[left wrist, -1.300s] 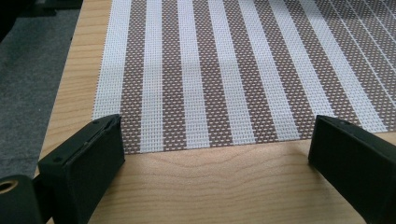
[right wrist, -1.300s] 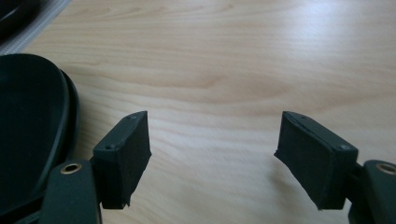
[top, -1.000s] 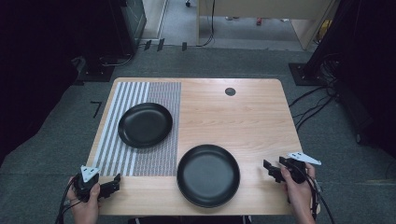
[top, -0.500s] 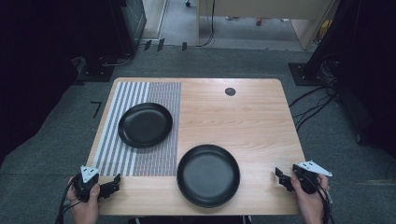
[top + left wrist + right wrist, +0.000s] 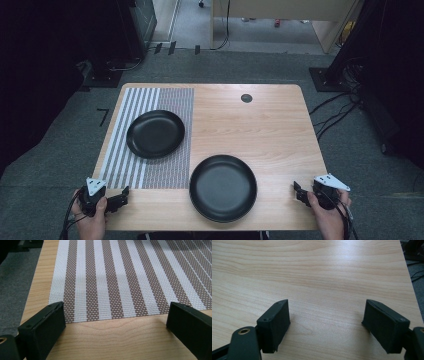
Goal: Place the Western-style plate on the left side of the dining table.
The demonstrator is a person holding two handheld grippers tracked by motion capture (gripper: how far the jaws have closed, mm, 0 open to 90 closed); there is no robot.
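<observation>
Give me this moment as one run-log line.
left gripper: open, empty, near placemat edge | right gripper: open, empty, over bare table | plates: one on placemat, one on wood

Black left gripper point(image 5: 121, 198), right gripper point(image 5: 297, 191): grey triangular top plates, black cables, blocky jaws.

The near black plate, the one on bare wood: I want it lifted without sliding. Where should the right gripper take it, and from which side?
Probably by the raised rim on its right edge, coming in low from the right. The near black plate lies flat, and the open right gripper already faces that rim across bare table.
</observation>
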